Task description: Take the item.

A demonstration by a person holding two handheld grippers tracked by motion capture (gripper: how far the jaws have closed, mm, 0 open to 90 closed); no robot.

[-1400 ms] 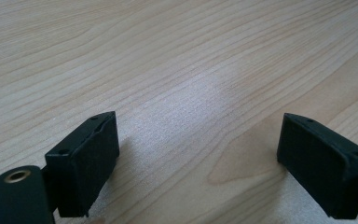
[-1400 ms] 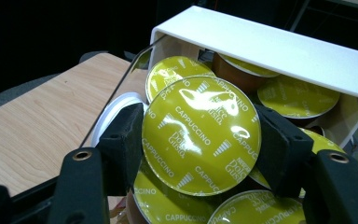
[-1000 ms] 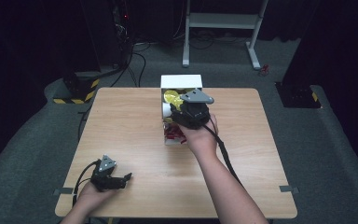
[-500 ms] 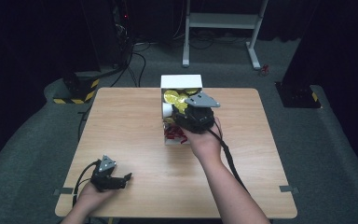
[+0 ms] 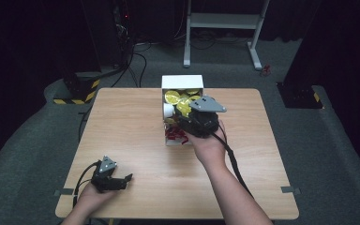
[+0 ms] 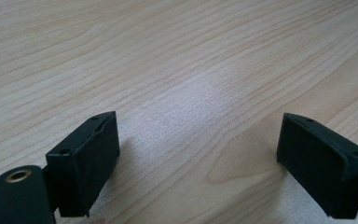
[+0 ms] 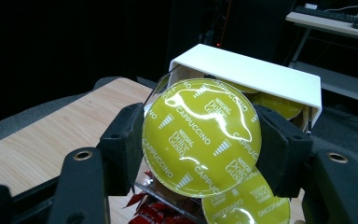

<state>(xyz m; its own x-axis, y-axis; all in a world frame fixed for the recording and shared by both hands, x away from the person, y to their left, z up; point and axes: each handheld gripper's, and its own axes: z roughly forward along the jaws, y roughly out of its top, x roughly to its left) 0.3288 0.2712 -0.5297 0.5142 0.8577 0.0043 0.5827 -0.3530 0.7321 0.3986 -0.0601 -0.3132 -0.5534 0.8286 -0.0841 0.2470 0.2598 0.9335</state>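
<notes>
A yellow-green capsule (image 7: 200, 135) with a foil lid printed "Cappuccino" sits between the pads of my right gripper (image 7: 201, 140), which is shut on it. In the high view the right gripper (image 5: 185, 111) hovers over the white box (image 5: 183, 82) at the table's far middle. More yellow capsules (image 5: 173, 97) fill the box's far part and red ones (image 5: 175, 136) its near part. My left gripper (image 5: 124, 180) rests at the front left of the table, open, with bare wood between its pads (image 6: 86, 161).
The wooden table (image 5: 122, 126) has free room left and right of the box. Behind the far edge, a white frame stand (image 5: 222, 21) and cables lie on the dark floor. Tape marks (image 5: 290, 190) sit near the front corners.
My right gripper has drifted a little to the right and toward the person with the capsule still in it. The left gripper has stayed put.
</notes>
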